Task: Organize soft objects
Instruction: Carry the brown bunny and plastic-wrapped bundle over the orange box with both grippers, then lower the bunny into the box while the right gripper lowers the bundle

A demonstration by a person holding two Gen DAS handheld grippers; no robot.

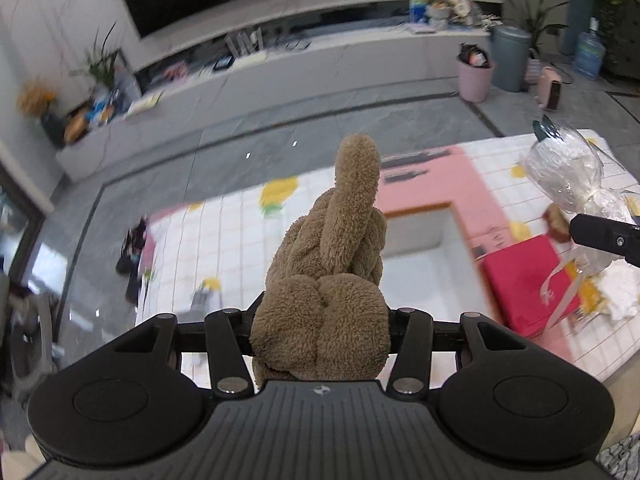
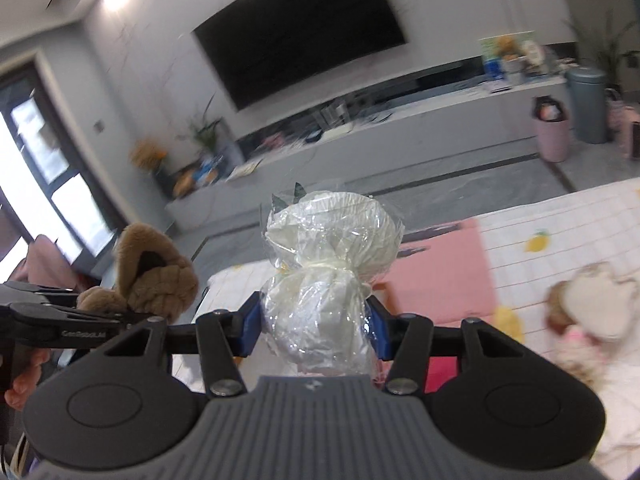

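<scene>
A brown knotted plush toy [image 1: 332, 272] sticks up between the fingers of my left gripper [image 1: 320, 320], which is shut on its lower part. In the right wrist view, a white soft bundle wrapped in clear plastic [image 2: 328, 272] is pinched between the blue pads [image 2: 250, 328] of my right gripper [image 2: 316, 324]. Both are held in the air above the table. The brown plush [image 2: 156, 276] and the left gripper [image 2: 80, 320] show to the left of the right one. The plastic bundle [image 1: 564, 168] and a right finger [image 1: 604, 236] appear at the left view's right edge.
Below lies a table with a tile-and-lemon cloth [image 1: 224, 232]. On it are a pink box with a white inside [image 1: 420, 240], a red package [image 1: 524, 280] and another plush toy [image 2: 592, 312]. Beyond are grey floor, a pink bin [image 1: 476, 80] and a grey bin [image 1: 510, 58].
</scene>
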